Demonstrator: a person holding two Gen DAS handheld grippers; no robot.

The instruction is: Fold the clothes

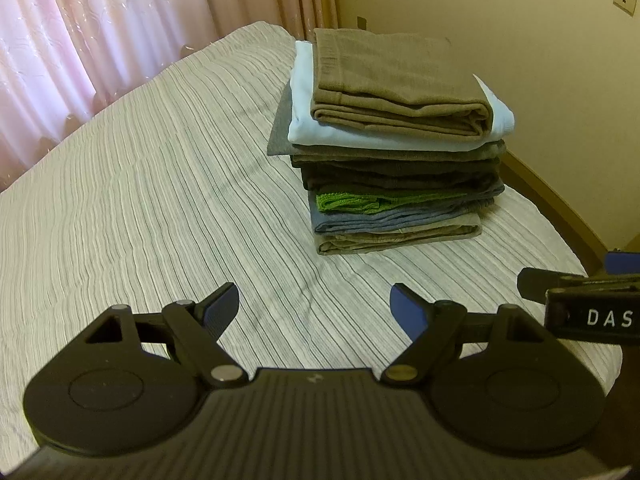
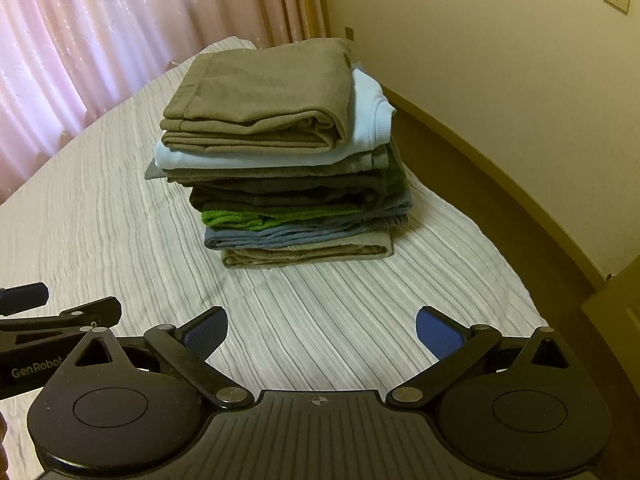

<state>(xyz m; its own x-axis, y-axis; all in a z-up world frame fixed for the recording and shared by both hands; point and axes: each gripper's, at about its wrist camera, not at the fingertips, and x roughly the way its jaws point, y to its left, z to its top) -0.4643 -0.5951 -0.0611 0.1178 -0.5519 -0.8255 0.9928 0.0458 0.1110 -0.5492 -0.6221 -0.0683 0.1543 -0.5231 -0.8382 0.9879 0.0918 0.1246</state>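
So the stack of folded clothes (image 1: pixel 400 148) sits on the bed (image 1: pixel 140 200), toward its far right part, near the wooden bed frame (image 1: pixel 560 208) that runs along the cream wall (image 1: pixel 520 60). A brown folded piece is on top, a pale blue one under it, then darker layers, a bright green one and a grey-blue one lower down. Everything left of the stack and in front of it is bare striped bedspread, lots of room there, all the way to the pink curtains (image 1: pixel 80 40). Right of the stack it gets tight, with only a narrow strip before the bed edge. The left hand-held gripper (image 1: pixel 314 312) is spread wide with nothing in it, hanging over the near bedspread. Same deal for the right hand-held gripper (image 2: pixel 322 334), fingers apart and empty. The two are just beside each other. Readable writing: "DAS" on the right one's side in the left view, "GenRobot" on the left one's side in the right view.
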